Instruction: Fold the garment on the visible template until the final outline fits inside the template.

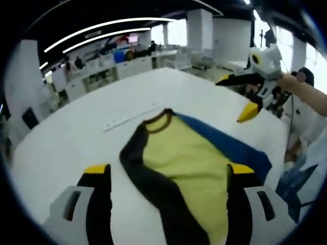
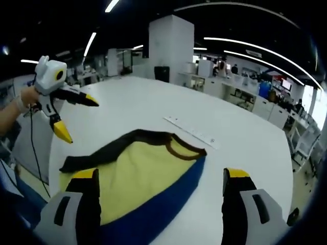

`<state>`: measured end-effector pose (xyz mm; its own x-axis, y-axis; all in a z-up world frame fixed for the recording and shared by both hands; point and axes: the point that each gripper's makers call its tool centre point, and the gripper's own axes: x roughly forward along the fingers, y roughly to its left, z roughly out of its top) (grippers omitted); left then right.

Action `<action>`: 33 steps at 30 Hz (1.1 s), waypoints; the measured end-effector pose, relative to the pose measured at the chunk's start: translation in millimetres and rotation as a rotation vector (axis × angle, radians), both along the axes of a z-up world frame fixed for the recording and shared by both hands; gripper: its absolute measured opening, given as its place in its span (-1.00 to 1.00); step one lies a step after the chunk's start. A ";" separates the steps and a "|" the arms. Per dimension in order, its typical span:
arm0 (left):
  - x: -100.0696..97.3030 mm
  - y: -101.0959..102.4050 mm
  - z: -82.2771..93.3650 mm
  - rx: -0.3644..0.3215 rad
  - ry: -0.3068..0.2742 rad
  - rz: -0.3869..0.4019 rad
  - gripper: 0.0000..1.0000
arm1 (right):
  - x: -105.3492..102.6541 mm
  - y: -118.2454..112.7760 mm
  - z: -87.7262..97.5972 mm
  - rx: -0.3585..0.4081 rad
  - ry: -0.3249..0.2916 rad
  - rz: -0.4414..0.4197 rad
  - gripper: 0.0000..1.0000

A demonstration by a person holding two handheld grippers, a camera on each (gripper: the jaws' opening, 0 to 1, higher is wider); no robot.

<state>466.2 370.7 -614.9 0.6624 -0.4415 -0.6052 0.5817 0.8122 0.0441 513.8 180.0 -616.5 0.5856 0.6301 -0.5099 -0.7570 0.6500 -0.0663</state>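
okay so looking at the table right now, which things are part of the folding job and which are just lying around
Part of the job: garment, left gripper, right gripper, both open above it.

Just lying about: white ruler strip on the table, desks and chairs behind.

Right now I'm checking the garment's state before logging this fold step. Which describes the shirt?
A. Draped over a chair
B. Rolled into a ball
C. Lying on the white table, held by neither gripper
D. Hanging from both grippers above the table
C: the shirt lies spread on the white table, and both the left gripper and the right gripper have open jaws gripping nothing.
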 end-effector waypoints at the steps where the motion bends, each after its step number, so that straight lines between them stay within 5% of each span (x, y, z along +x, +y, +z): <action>1: -1.6 1.0 0.3 0.000 -0.008 0.013 0.89 | -3.8 0.2 0.5 -0.001 -0.004 0.004 0.99; 16: -60.9 -12.2 -11.8 0.000 0.019 -0.032 0.99 | -60.3 -5.5 3.9 0.018 -0.029 0.020 0.99; 27: -121.5 -20.2 -7.3 0.001 0.023 -0.052 0.99 | -125.0 -9.0 3.2 -0.011 -0.039 0.044 1.00; 33: -142.4 -24.9 3.3 -0.059 0.008 -0.048 0.99 | -146.3 -8.2 3.4 -0.014 -0.045 0.042 1.00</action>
<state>323.8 345.8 -611.6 0.6352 -0.5077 -0.5820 0.6201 0.7845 -0.0075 367.6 171.8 -613.1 0.5814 0.6476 -0.4926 -0.7797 0.6164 -0.1099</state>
